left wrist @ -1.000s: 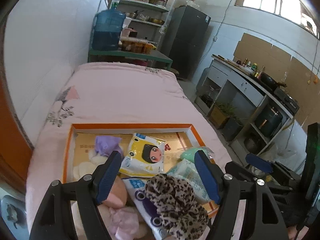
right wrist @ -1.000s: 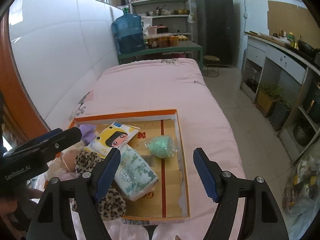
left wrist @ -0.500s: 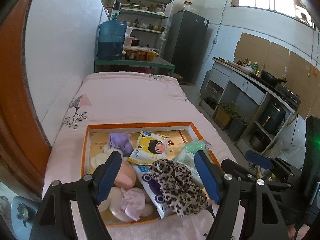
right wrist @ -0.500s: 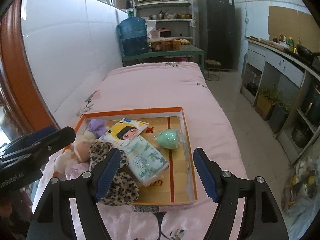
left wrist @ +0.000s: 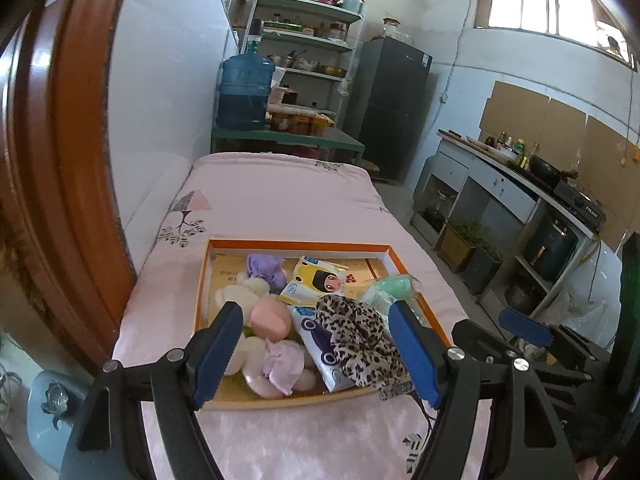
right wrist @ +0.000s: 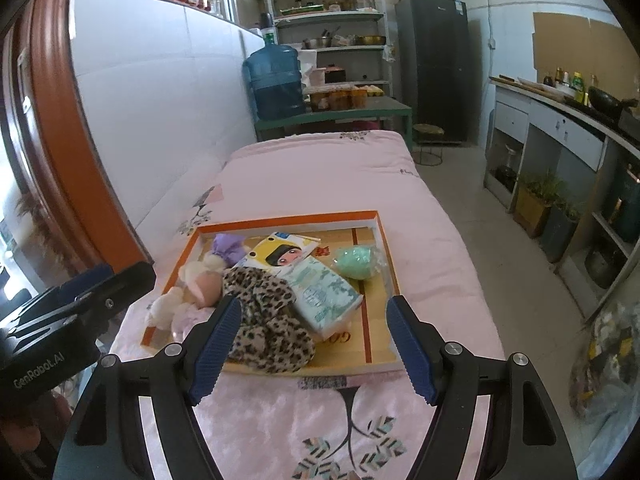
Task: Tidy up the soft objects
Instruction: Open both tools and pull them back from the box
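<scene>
1. Left wrist view looks forward and down along its fingers, near the orange-rimmed box on the pink bed.
2. Right wrist view faces likewise from further right; both share the box, bed, shelves.

The tray is crowded at 9 o'clock by the doll and leopard cloth. Bare floor lies at 3 o'clock, below the green ball. The bed is open toward 12 o'clock.
</scene>
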The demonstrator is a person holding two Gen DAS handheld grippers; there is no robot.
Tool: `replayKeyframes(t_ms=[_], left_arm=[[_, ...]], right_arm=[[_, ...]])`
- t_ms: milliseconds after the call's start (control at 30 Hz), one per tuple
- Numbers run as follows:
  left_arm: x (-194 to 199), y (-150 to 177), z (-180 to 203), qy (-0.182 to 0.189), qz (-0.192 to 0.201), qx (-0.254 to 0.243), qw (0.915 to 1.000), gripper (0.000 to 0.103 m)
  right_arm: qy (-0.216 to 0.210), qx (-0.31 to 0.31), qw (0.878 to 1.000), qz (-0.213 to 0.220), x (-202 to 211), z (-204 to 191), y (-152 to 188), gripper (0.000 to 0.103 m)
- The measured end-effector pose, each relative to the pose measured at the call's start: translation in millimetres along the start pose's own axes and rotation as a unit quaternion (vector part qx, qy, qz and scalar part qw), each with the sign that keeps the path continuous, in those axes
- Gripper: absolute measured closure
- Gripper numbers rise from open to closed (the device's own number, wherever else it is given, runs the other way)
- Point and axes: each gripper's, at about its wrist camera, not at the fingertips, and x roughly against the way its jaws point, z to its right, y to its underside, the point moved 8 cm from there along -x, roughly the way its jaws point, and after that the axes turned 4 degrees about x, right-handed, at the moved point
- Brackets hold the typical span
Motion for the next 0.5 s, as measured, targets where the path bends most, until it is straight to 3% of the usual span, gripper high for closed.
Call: replayKeyframes(t_ms=[500], left_arm=[[39,15,-4,-0.019,0.015,0.002,0.9997,0.028]], right_arm=[[0.011,0.009,1.000,0.015,33,-16,12,0.027]])
